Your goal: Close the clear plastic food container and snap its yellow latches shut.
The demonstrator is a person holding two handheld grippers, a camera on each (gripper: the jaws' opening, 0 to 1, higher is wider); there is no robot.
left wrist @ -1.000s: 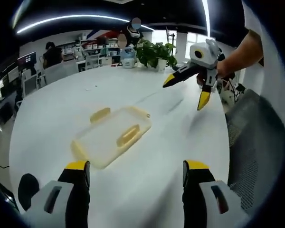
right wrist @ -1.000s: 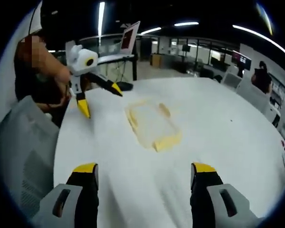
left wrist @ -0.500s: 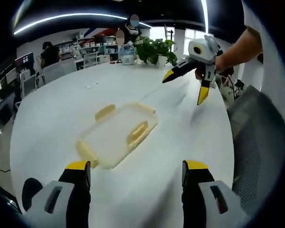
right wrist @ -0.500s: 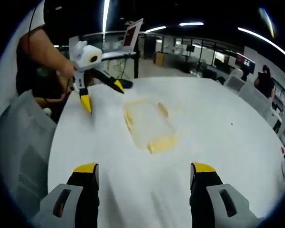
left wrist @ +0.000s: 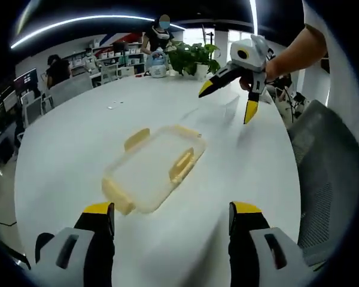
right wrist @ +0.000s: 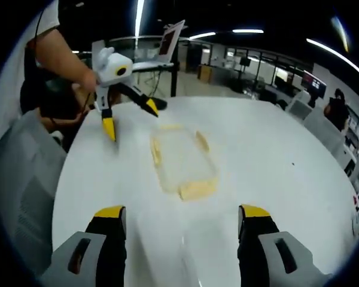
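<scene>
Office desks, monitors and a potted plant point(left wrist: 194, 57) ring a large white round table point(left wrist: 78, 131) where the work takes place. Starting from the left gripper point(left wrist: 170, 224), its yellow-tipped jaws stand wide apart with nothing between them, raised above the near edge of the table. Ahead of it lies the clear plastic food container point(left wrist: 152, 170), flat on the tabletop, with its yellow latches point(left wrist: 180, 165) along the rims. Beyond that, the right gripper point(left wrist: 230, 98) hangs in the air over the far side, its jaws also spread wide and empty.

From the right gripper view the same arrangement reads in reverse: the right gripper point(right wrist: 182, 221) wide and empty over the table, the container point(right wrist: 180, 160) in the middle, and the left gripper point(right wrist: 128, 116) past it, held by a hand point(right wrist: 87, 84).

Neither gripper touches the container, so by the look of it the task has barely begun. Whether the lid already sits on the base cannot be told; the latches appear not yet pressed down. The container seems to hold nothing.
</scene>
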